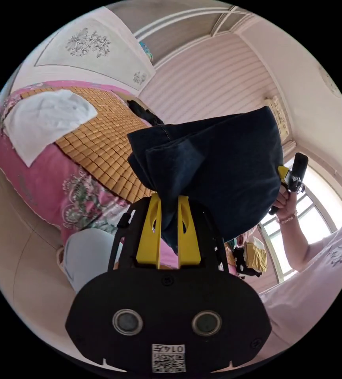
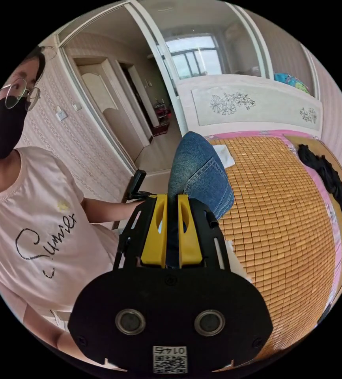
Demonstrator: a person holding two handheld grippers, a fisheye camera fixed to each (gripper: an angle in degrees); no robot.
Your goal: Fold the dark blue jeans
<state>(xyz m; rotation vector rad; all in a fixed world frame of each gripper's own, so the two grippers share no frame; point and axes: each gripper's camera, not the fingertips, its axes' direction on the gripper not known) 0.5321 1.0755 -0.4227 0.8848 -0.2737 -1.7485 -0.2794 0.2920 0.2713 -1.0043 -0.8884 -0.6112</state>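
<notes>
Left gripper view: left tongs (image 1: 167, 207) pinch the jeans (image 1: 222, 173) aloft above the bed (image 1: 99, 146); right tongs (image 2: 172, 215) pinch denim too. I judge mid-fold; next, lay them flat.

White cloth (image 1: 46, 118) on bamboo mat (image 2: 281, 221)
</notes>
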